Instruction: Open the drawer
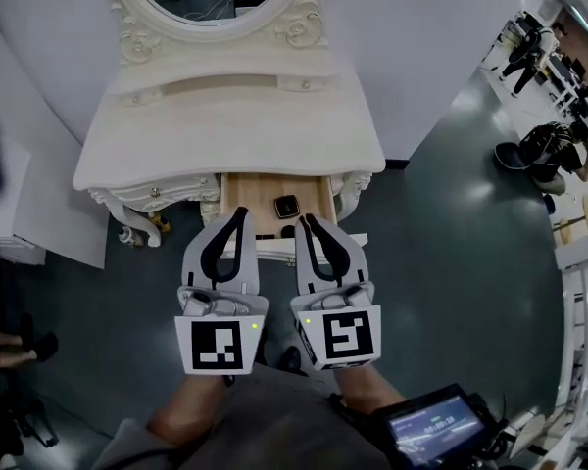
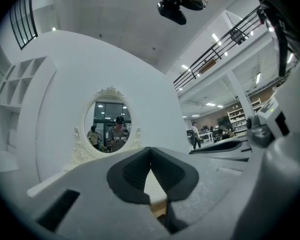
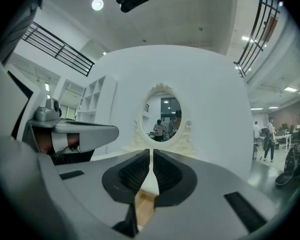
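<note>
Open drawer point(image 1: 260, 192) under the tabletop point(image 1: 225, 135), just far of both tips: left tool point(image 1: 241, 212) closed, empty; right tool point(image 1: 305, 220) all but closed, empty.

The dresser point(image 1: 225, 135) is cream, and its drawer point(image 1: 260, 194) at 12 o'clock is pale wood. The left gripper point(image 1: 240, 211) and right gripper point(image 1: 302, 219) are grey with black pads and black-and-white square markers point(image 1: 219, 346).
</note>
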A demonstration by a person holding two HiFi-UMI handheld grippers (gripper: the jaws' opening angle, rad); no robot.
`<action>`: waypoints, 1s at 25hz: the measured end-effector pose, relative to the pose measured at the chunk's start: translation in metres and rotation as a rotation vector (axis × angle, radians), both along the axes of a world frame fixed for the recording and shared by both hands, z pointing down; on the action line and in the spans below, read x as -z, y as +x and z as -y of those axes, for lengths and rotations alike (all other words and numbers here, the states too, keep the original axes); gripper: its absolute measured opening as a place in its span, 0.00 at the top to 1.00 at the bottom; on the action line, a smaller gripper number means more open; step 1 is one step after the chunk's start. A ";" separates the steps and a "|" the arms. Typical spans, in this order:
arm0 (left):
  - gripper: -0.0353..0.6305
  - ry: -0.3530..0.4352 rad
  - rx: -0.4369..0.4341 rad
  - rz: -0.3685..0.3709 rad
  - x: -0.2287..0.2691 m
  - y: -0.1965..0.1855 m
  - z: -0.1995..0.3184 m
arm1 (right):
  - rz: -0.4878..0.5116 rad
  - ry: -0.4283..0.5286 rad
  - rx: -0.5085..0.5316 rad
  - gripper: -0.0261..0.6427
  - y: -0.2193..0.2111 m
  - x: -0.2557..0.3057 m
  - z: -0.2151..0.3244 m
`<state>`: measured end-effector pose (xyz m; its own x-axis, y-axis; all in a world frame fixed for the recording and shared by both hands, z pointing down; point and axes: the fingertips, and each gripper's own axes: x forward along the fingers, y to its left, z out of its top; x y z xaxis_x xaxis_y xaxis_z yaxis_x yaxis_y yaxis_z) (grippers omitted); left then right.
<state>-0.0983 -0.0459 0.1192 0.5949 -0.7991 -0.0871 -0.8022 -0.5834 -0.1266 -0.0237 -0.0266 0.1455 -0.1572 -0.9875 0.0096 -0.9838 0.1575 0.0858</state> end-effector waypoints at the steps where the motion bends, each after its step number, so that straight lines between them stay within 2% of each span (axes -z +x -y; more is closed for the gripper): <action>1: 0.93 0.008 0.000 0.004 0.004 0.000 -0.003 | -0.004 0.008 0.000 0.92 -0.002 0.005 -0.003; 8: 0.93 0.017 0.003 0.017 0.008 -0.002 -0.019 | -0.026 0.022 0.000 0.94 -0.005 0.014 -0.013; 16: 0.93 0.017 0.011 0.007 0.011 0.001 -0.018 | -0.041 0.017 0.015 0.94 -0.005 0.013 -0.011; 25: 0.93 0.023 0.009 0.035 0.006 0.006 -0.013 | -0.052 0.023 0.032 0.94 -0.005 0.009 -0.007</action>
